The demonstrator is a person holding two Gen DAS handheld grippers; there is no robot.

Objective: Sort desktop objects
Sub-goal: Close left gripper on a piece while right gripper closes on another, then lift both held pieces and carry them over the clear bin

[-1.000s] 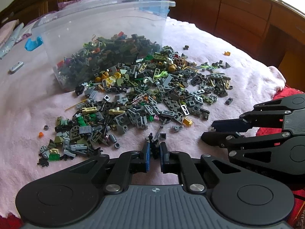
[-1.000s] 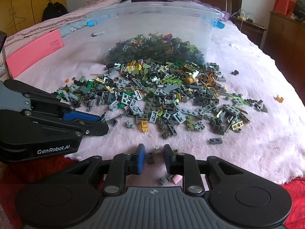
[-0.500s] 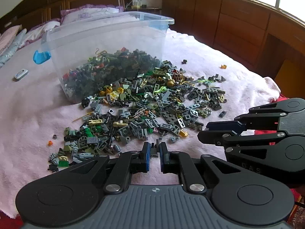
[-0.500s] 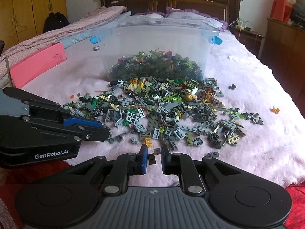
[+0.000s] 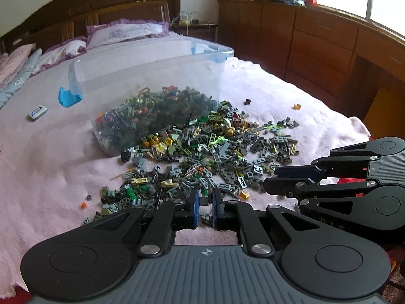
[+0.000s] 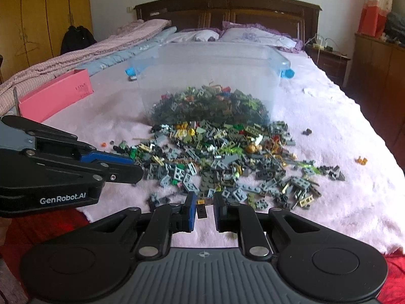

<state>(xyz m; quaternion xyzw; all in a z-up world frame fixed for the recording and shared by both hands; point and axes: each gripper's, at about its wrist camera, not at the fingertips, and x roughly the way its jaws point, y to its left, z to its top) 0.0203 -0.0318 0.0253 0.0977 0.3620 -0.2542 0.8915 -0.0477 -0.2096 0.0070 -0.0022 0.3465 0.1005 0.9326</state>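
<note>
We see a pink blanket [image 6: 329, 131] filling most of both views, spread over a bed with a dark wooden headboard [image 6: 227, 2] at the top. On it, at centre frame, a clear plastic bin [image 6: 210, 76] lies tipped on its side, its mouth toward us, and a pile of small bricks [image 6: 222, 157] spills out of it down toward the bottom of the frame. A pink box [image 6: 55, 96] sits at the left edge of the right wrist view. Our right gripper [image 6: 204, 209] is at the lower centre of its own view, just at the near edge of the pile, its jaws narrowly apart and pinching a small dark plate [image 6: 201, 209] between the blue pads. Our left gripper [image 5: 205, 206] sits at lower centre of the left wrist view, its jaws also nearly closed on a small dark piece [image 5: 204, 198]. A lone orange brick [image 6: 361, 160] lies well apart at the right edge.
</note>
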